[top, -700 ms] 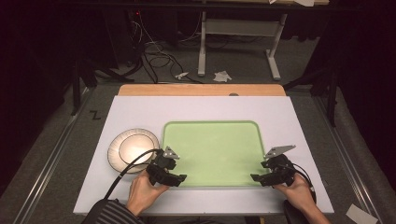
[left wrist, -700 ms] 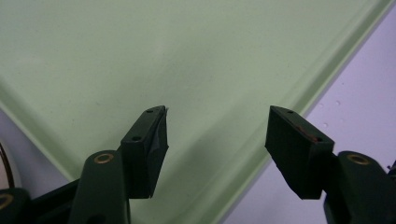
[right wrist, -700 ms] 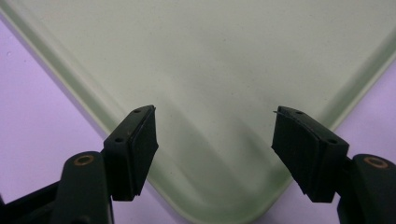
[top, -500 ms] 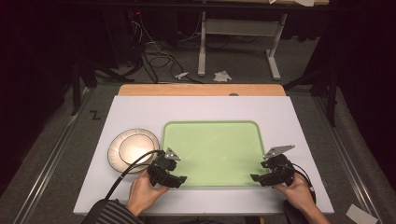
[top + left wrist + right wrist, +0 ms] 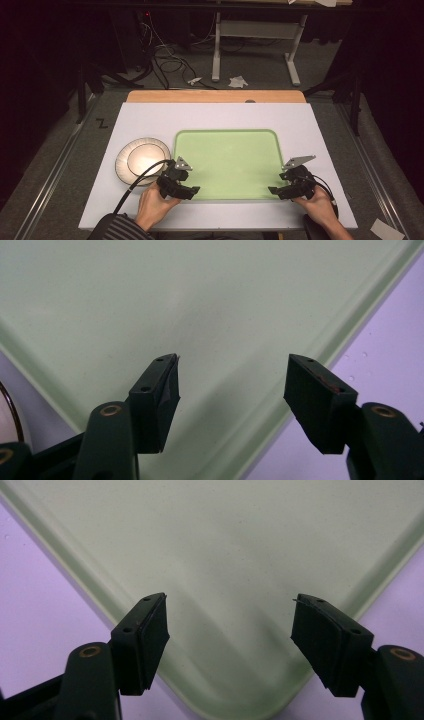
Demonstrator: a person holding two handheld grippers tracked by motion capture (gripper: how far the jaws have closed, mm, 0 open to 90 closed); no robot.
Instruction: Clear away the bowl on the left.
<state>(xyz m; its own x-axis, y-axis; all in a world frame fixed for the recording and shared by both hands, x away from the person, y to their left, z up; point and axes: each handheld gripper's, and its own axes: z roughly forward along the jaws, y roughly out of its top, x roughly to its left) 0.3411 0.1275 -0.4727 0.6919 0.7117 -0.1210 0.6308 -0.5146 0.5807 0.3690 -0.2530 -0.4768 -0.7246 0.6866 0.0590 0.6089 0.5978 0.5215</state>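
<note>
A pale green tray (image 5: 227, 150) lies flat at the middle of the white table (image 5: 220, 117), just beside a round plate (image 5: 142, 157) on its left. The left gripper (image 5: 192, 189) and right gripper (image 5: 272, 190) hover at the tray's near corners, jaws wide apart, holding nothing.

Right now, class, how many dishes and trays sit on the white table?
2: one flat pale-green rectangular tray at the table's middle, and one round white bowl with a dark rim just left of it. Nothing seems hidden.
</note>
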